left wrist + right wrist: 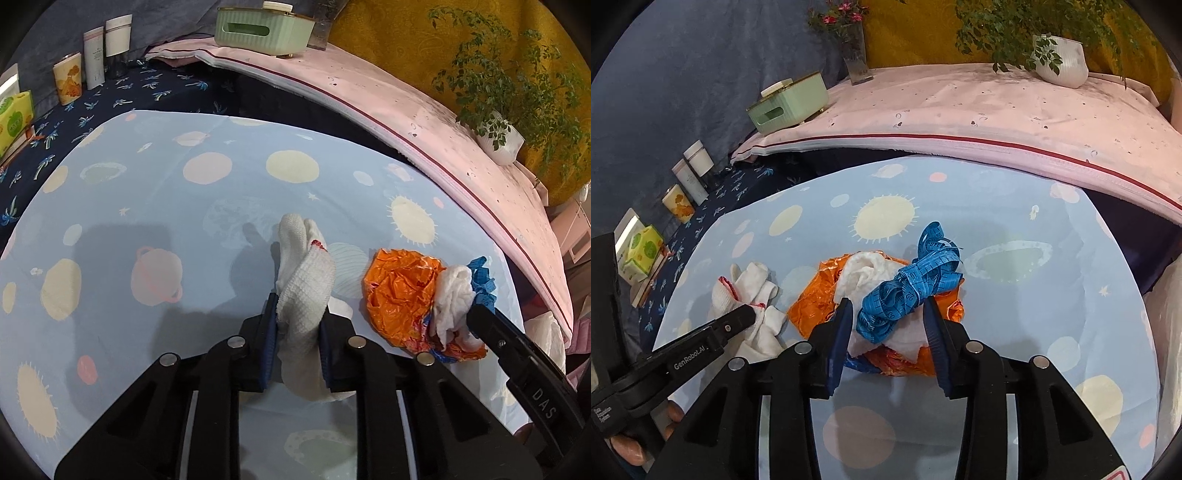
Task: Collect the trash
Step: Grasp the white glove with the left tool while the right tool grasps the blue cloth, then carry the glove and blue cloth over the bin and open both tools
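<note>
Because the trash is being gathered piece by piece, the left gripper (298, 325) in its own view has its jaws pinching a white knitted cotton glove (304, 280) above the blue planet-print surface (147, 206). From the right wrist, the right gripper (886, 317) brackets a crumpled orange plastic wrapper (809, 306), white tissue wad (866, 275) and tangled blue measuring tape (912, 284), jaws spread, seemingly ready to clamp the pile.

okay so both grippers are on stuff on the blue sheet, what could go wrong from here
1. The blue tape measure lies loosely on the white tissue and orange wrapper; the right gripper may lift only part of the pile.
2. The white glove in the left gripper hangs out both sides and might slip.
</note>
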Tool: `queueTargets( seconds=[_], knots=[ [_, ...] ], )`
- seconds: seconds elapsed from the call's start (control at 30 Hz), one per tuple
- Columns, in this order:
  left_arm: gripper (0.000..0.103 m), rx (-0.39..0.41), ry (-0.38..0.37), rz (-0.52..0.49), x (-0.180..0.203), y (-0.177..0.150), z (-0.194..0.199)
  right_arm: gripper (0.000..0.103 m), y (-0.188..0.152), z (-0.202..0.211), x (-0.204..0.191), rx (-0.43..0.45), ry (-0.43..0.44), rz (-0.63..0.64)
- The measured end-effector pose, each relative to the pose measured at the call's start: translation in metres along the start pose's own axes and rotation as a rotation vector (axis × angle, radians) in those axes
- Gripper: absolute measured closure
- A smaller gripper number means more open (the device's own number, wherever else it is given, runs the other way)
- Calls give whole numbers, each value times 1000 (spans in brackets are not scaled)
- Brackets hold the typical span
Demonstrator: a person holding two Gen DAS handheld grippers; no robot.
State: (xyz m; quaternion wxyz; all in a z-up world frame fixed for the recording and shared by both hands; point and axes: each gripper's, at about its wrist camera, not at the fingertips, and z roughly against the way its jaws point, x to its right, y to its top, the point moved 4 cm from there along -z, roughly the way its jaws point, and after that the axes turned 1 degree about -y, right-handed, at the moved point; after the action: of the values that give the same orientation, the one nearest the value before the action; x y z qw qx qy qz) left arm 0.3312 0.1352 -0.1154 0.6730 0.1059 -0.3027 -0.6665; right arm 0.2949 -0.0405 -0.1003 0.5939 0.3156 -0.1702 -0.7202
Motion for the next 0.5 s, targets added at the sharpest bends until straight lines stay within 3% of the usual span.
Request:
queueTargets(
  seconds=[0.13,0.27,0.5],
  knots=[
    [85,-1,2,1,3,-1,2,64,5,0,5,-1,17,-38],
    [86,2,0,-4,7,-2,6,80,5,0,11,-12,34,-59],
    [87,26,-18,-14,24,-2,24,82,4,22,13,27,26,-41]
  ],
)
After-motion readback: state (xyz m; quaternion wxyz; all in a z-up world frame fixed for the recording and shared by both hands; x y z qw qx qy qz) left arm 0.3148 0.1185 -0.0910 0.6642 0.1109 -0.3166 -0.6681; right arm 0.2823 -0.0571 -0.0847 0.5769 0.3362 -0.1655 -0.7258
